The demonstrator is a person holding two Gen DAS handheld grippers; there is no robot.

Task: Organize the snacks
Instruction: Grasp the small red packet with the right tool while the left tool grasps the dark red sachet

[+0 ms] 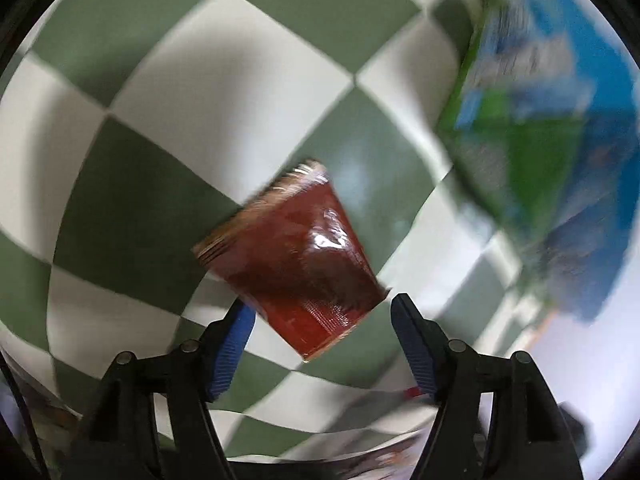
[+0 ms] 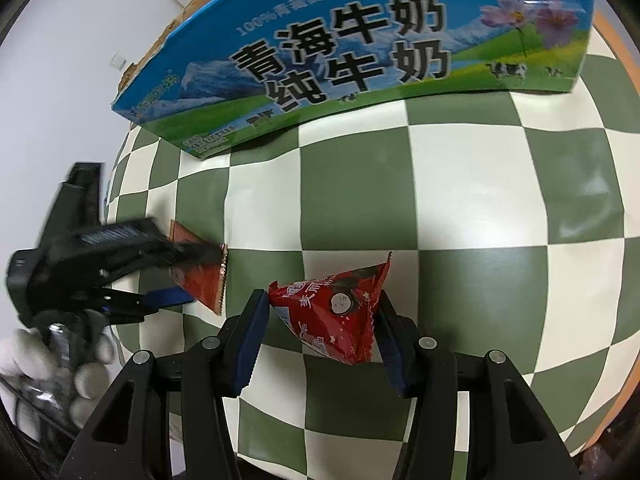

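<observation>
1. Left wrist view: the left gripper (image 1: 320,320) points steeply down at the green-and-cream chequered tablecloth (image 1: 224,92). Its blue-padded fingers (image 1: 234,344) stand apart around a dark red foil snack packet (image 1: 292,276); the left pad looks to touch the packet's edge, the right one is clear of it, so it is not clamped. The view is blurred. A blue-and-green printed milk carton box (image 1: 544,128) lies at the upper right.
2. Right wrist view: the right gripper (image 2: 320,320) is closed on a bright red crinkled snack packet (image 2: 336,312), carried above the cloth. The left gripper (image 2: 176,280), in a white-gloved hand (image 2: 48,368), sits at the left with the dark packet (image 2: 204,280) between its fingers. The box (image 2: 340,60) rests at the cloth's far edge, torn top open.
3. Judgement: the step looks like gathering loose packets. Next, the left fingers need to close squarely on the dark packet, or withdraw if it is being released; I cannot tell which.
</observation>
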